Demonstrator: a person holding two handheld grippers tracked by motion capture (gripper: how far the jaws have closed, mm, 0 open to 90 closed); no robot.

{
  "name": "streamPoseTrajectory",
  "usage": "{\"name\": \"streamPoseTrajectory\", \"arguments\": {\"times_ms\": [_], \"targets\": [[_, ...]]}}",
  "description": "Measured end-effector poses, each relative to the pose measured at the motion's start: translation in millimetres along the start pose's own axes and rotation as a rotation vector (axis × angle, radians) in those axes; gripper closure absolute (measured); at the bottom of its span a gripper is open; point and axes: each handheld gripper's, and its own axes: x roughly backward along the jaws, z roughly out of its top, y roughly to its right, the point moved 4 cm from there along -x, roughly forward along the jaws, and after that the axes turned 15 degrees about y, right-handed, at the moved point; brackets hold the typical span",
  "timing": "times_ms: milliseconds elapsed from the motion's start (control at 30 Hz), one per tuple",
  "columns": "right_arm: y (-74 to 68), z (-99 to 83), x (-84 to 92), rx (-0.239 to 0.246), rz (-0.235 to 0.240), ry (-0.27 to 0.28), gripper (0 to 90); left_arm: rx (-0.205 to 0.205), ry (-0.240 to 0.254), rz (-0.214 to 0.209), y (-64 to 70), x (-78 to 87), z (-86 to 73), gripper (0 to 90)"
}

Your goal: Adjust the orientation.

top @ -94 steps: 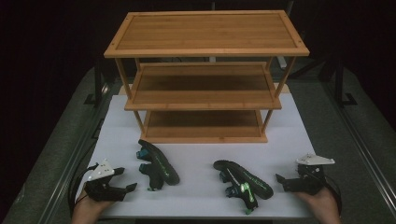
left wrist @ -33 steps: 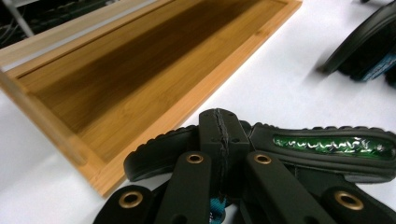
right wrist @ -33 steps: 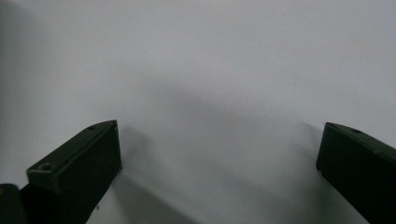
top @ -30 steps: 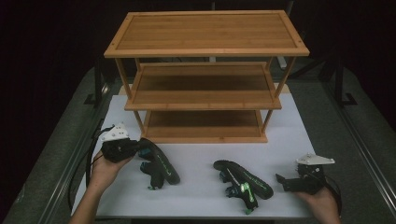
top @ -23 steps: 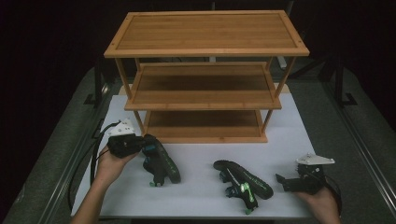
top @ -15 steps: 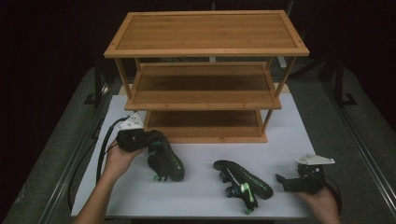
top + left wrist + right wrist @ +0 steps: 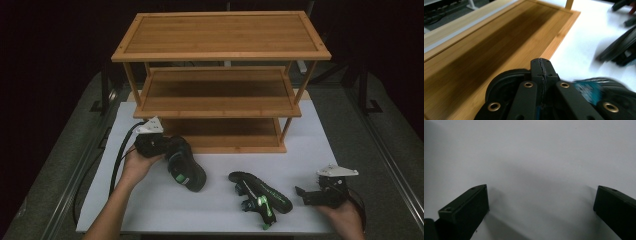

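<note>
- High view: a three-tier bamboo shoe rack (image 7: 220, 75) stands at the far side of the white table (image 7: 320, 150). The left gripper (image 7: 159, 145) sits at the heel of the left shoe (image 7: 186, 167), which lies near the rack's bottom left corner. The right shoe (image 7: 260, 196) lies on its side, near centre. The right gripper (image 7: 300, 191) rests at the near right, apart from both shoes.
- Left gripper view: the left gripper (image 7: 541, 65) has its jaws pressed together to a single seam, pinching the rim of the left shoe (image 7: 506, 87) at its heel opening. The bottom shelf (image 7: 491, 52) lies just ahead, and the right shoe (image 7: 621, 50) shows blurred to the right. Judged step: sliding this shoe onto the bottom shelf. To do it well, keep the pinch firm, lift the sole over the shelf's raised lip, and enter toe-first between the posts.
- Right gripper view: the right gripper (image 7: 541, 202) has its jaws wide apart over bare white table (image 7: 536, 157), holding nothing.
</note>
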Motion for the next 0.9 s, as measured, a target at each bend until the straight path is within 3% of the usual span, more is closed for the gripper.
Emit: {"name": "streamPoseTrajectory", "arguments": {"times_ms": [267, 433, 567, 667, 900], "targets": [[-0.1, 0.0, 0.0, 0.0, 0.0, 0.001, 0.0, -0.013, -0.012, -0.015, 5.1, -1.2, 3.1, 90.0], [-0.1, 0.0, 0.0, 0.001, 0.0, 0.0, 0.0, -0.007, -0.01, -0.025, 13.1, 6.3, 6.3, 90.0], [-0.1, 0.0, 0.0, 0.002, 0.0, 0.001, 0.0, -0.005, -0.011, -0.032, 23.1, 11.7, 8.3, 90.0], [-0.1, 0.0, 0.1, 0.002, 0.0, 0.001, 0.0, 0.019, 0.01, -0.053, 32.9, 16.5, 9.6, 89.9], [-0.1, 0.0, 0.1, 0.002, 0.0, 0.001, 0.0, 0.031, -0.005, -0.095, 55.1, 20.9, 6.6, 84.9]]}}
